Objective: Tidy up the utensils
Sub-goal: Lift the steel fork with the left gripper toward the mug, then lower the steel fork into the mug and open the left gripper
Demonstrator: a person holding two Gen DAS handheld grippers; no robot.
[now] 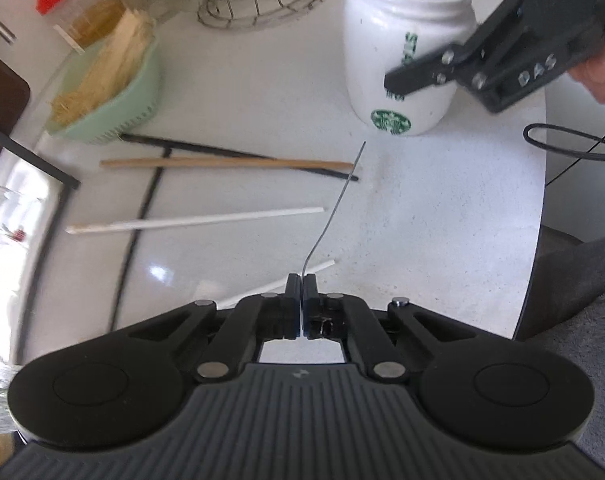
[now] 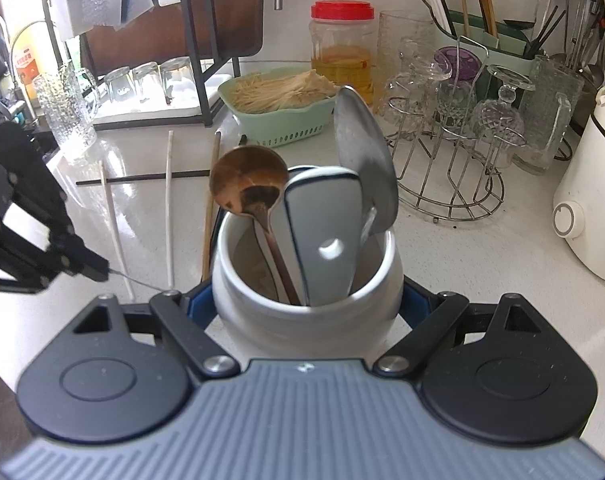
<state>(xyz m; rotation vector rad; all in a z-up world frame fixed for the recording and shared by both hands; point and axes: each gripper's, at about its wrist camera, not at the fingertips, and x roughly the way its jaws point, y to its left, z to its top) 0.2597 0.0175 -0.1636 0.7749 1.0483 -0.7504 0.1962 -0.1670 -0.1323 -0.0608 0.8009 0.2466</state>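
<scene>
My left gripper point(image 1: 301, 280) is shut on the end of a thin grey metal chopstick point(image 1: 338, 204), which slants up toward the white Starbucks jar point(image 1: 374, 60). On the counter beyond lie a black chopstick point(image 1: 238, 154), a wooden one point(image 1: 222, 162) and two white ones point(image 1: 194, 220). My right gripper point(image 2: 306, 304) clasps the jar point(image 2: 262, 312), a blue pad pressed on either side. A bronze spoon point(image 2: 246, 184), a silver spoon point(image 2: 362, 160) and a white paddle point(image 2: 322, 216) stand in the jar. At the left of the right wrist view is the left gripper point(image 2: 102, 274) with the metal chopstick point(image 2: 138, 280).
A mint basket point(image 2: 278, 120) of pale sticks and a red-lidded jar point(image 2: 342, 48) stand behind. To the right are a wire glass rack point(image 2: 450, 152) and a white appliance point(image 2: 590, 208). Glass mugs sit at the left. A black cable point(image 1: 562, 148) lies by the counter's right edge.
</scene>
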